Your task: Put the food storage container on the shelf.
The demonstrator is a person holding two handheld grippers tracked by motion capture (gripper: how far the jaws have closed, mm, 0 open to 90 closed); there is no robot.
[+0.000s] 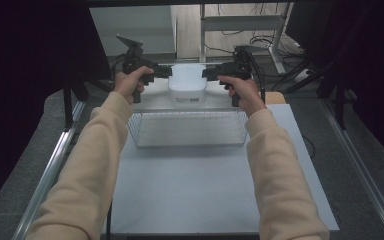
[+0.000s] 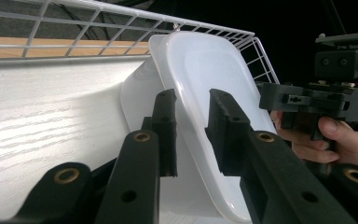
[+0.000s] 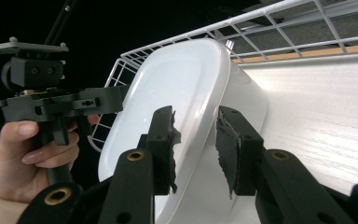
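Two pairs of black fingers straddle the rim of the white rounded plastic tub (image 1: 187, 83), the left gripper (image 2: 192, 135) and right gripper (image 3: 196, 149) each parted a little, pads (image 2: 165, 133) seemingly just off the rim, so it looks released. It rests at the desk's (image 1: 190, 190) far edge, beyond the white wire basket (image 1: 187, 129). Widen both pairs evenly and draw straight outward, so neither pad drags the rim.
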